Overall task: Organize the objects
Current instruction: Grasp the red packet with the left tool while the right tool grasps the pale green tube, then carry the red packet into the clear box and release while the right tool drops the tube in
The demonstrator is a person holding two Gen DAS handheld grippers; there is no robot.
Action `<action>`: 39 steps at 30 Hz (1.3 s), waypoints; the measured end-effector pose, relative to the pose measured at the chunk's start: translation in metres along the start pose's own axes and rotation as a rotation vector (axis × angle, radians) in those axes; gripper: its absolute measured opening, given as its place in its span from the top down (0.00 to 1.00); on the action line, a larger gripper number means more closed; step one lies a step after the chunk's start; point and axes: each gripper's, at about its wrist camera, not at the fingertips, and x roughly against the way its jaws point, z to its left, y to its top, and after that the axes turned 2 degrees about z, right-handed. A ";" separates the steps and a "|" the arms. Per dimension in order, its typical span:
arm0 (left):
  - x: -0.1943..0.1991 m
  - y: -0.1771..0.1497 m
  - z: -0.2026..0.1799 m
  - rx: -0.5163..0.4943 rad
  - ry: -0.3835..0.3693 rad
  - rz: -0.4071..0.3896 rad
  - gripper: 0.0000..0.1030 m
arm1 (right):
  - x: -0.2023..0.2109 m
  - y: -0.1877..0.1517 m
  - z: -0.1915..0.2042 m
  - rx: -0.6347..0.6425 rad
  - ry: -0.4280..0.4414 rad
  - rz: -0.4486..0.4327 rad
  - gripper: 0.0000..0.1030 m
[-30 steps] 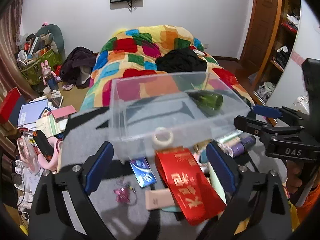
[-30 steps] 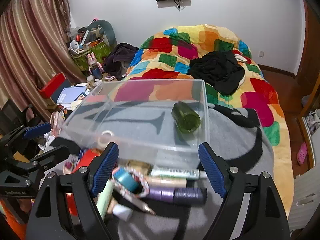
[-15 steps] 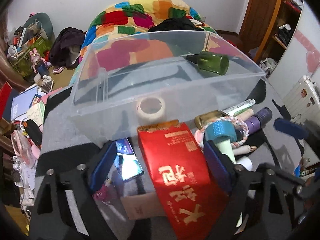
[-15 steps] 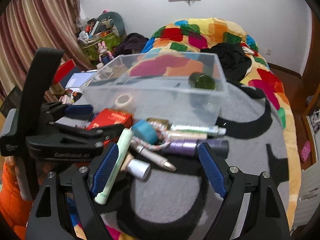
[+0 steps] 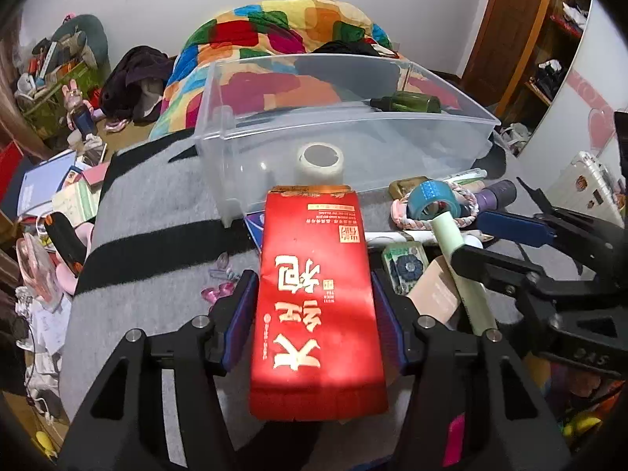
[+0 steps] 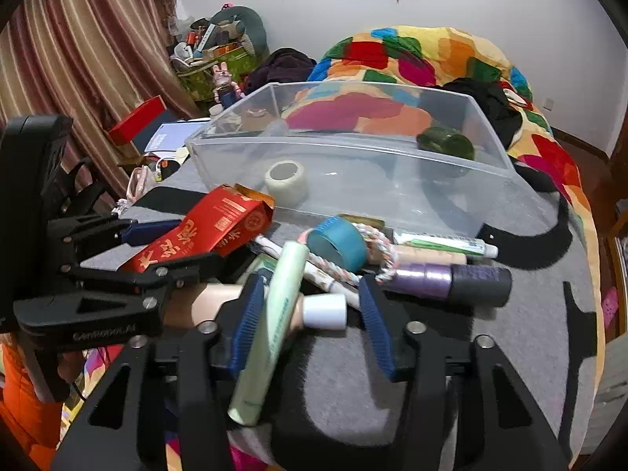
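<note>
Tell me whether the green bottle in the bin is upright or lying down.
Lying down. The green bottle rests on its side at the far right of the clear bin, its neck pointing left in the left wrist view.

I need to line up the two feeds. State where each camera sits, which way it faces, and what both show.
Left wrist: on the left gripper, looking down over the red box between its closing jaws toward the clear bin; right gripper at right.
Right wrist: on the right gripper, closing around the green tube; left gripper at left.
Shared: bin, red box, blue tape.
</note>
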 end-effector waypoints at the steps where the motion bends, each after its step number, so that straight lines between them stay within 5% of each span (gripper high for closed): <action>1: 0.000 0.001 0.001 0.002 -0.004 0.002 0.44 | -0.002 0.001 0.002 0.009 0.002 0.007 0.62; 6: -0.006 0.014 0.001 -0.001 -0.001 -0.005 0.33 | -0.010 0.003 0.014 0.056 -0.001 0.030 0.72; 11: -0.023 0.026 0.006 0.020 -0.024 0.025 0.33 | -0.010 0.000 0.013 0.061 0.010 0.033 0.84; 14: -0.028 0.025 0.006 0.036 -0.033 0.019 0.43 | -0.005 -0.001 0.012 0.061 0.007 0.016 0.86; 26: 0.015 0.015 0.008 0.059 -0.022 -0.093 0.47 | 0.029 0.012 -0.023 -0.042 -0.037 -0.091 0.86; 39: 0.058 0.046 0.008 0.082 -0.039 -0.233 0.47 | 0.083 0.049 -0.047 -0.078 -0.111 -0.256 0.86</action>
